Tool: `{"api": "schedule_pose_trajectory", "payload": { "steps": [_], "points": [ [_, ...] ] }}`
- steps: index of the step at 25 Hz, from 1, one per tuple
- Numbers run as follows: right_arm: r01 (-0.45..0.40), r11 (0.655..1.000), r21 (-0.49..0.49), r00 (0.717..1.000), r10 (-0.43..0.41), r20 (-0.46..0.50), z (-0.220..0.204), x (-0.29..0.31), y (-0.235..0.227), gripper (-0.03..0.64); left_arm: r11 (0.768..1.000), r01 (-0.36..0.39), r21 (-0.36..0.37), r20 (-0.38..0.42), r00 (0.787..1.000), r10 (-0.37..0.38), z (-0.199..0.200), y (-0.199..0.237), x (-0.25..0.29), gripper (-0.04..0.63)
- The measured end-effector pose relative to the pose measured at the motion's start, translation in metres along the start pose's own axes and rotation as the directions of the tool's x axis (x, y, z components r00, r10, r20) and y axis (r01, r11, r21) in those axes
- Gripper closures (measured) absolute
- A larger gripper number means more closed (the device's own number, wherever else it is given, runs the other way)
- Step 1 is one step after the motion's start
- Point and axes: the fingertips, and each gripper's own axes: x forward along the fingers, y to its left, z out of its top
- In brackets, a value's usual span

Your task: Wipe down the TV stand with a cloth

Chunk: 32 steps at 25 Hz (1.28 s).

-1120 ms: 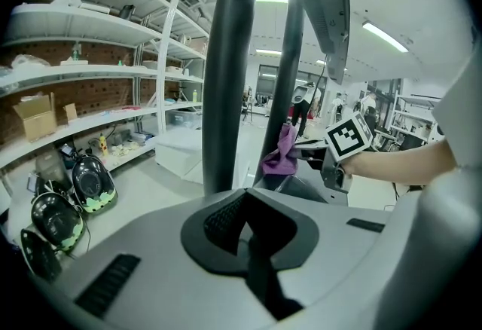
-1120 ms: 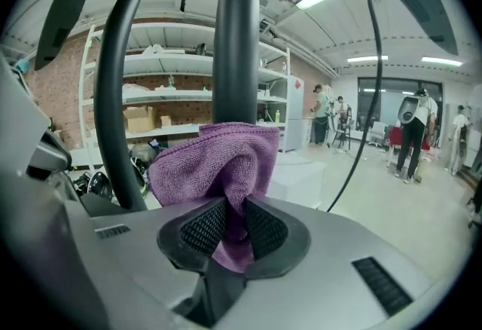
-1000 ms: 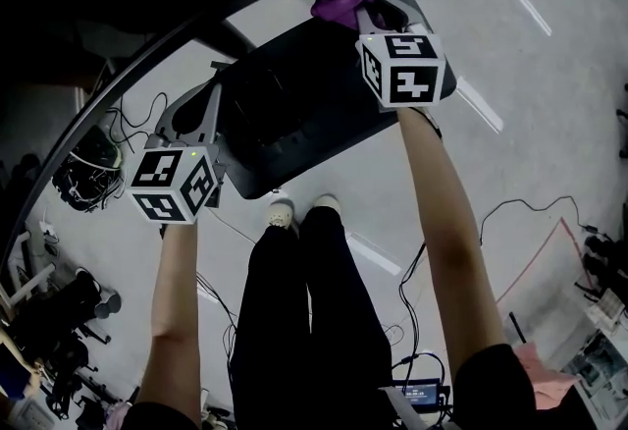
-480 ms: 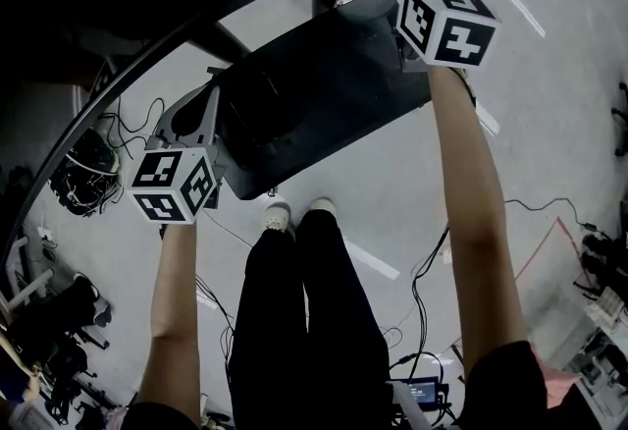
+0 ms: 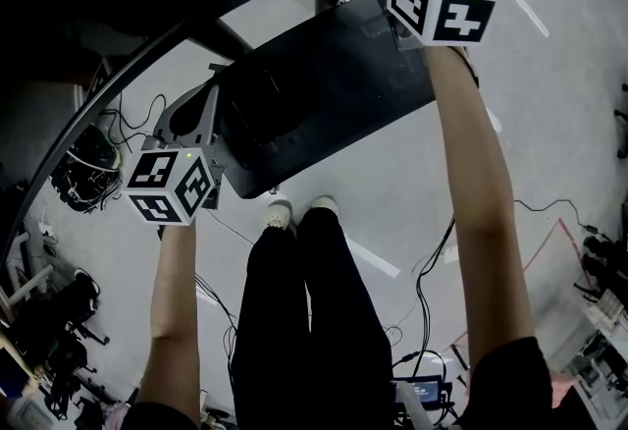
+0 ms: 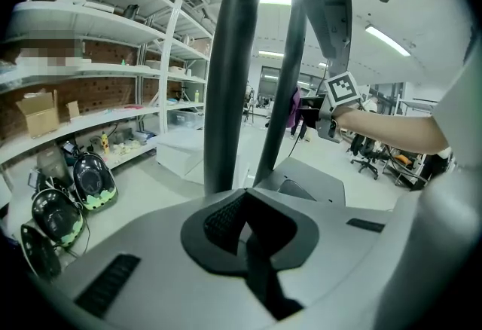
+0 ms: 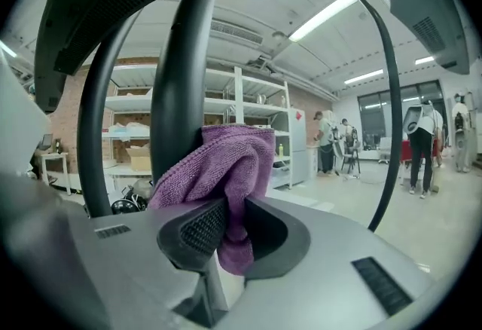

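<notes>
Pale grey floor point(image 5: 392, 192) carries everything: the dark TV stand base point(image 5: 324, 94) sits flat at centre, tangled cables point(image 5: 88, 168) lie left, a white tape strip point(image 5: 373, 256) runs beside the shoes point(image 5: 282, 214)

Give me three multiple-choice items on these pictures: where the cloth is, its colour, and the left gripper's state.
1. Where is the cloth?
A. on the floor
B. between the jaws of the right gripper
C. on a shelf

2. What colour is it?
A. purple
B. white
C. yellow

3. How is the left gripper?
A. shut on the cloth
B. wide open
C. shut, with nothing in it

Key:
1 B: the right gripper view shows it pinched there.
2 A: it is plainly purple in that view.
3 C: the left gripper view shows its jaws together with nothing between them.
</notes>
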Motion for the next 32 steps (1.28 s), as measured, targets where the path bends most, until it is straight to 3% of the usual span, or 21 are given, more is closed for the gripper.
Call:
{"api": "schedule_pose_trajectory", "payload": {
  "steps": [20,32],
  "points": [
    [0.021,0.987,0.162,1.0,-0.017,-0.023,-0.054,0.006,0.0,0.535,1.0,-0.014,-0.013,-0.008,1.0,0.014,-0.013,-0.001,-0.004,0.588],
    [0.076,0.984,0.163,0.983,-0.047,-0.177,-0.125,0.011,0.008,0.537,0.999,0.009,-0.044,-0.02,1.0,-0.009,-0.035,-0.001,-0.004,0.588]
  ]
}}
